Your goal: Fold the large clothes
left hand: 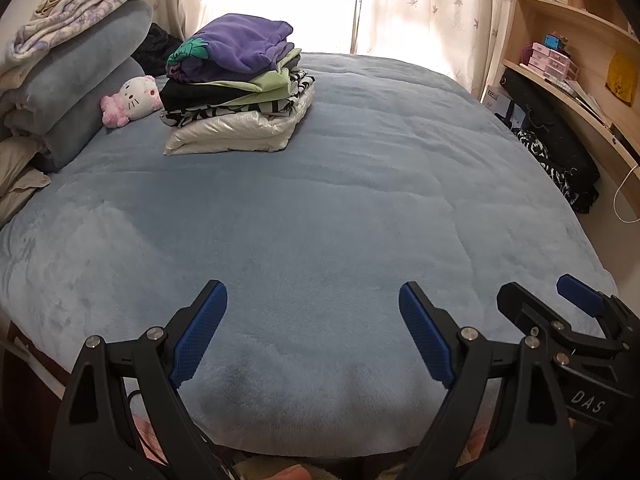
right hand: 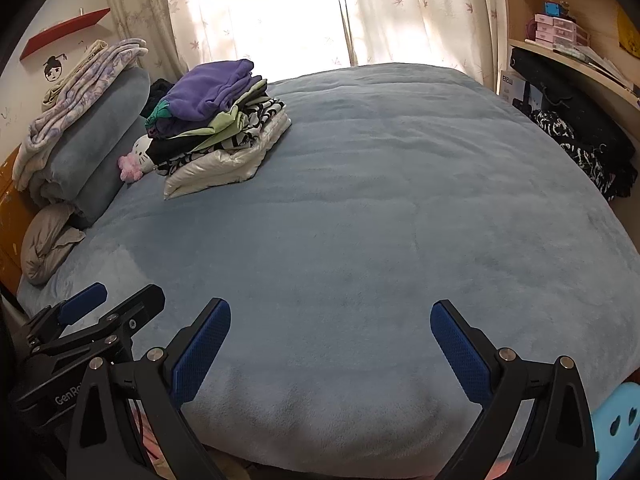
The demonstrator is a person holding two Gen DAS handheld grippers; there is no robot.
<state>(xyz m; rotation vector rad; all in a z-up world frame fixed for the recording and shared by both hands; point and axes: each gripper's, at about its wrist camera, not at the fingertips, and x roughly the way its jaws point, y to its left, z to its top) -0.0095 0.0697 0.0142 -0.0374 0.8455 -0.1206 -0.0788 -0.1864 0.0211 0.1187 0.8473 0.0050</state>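
- Currently both grippers sit side by side over the near edge of the bed, angled down at the blue fleece blanket [left hand: 320,208].
- Left gripper [left hand: 313,300]: jaws spread wide, nothing between the blue pads, only blanket below them.
- Right gripper [right hand: 330,318]: jaws also spread wide, nothing held; it shows at the right edge of the left wrist view too.
- Folded clothes stack [left hand: 236,88] sits at the far left of the bed, well apart from both grippers: purple garment [left hand: 244,46] on top, then green, black and black-and-white patterned layers, white shiny piece at the bottom.
- Pink-and-white plush toy [left hand: 132,100] lies just left of the stack, against rolled blue bedding [left hand: 80,80].
- Middle and near part of the blanket carries no garment.
- Black-and-white patterned cloth [right hand: 580,152] hangs at the far right by the wooden shelves [left hand: 580,40].
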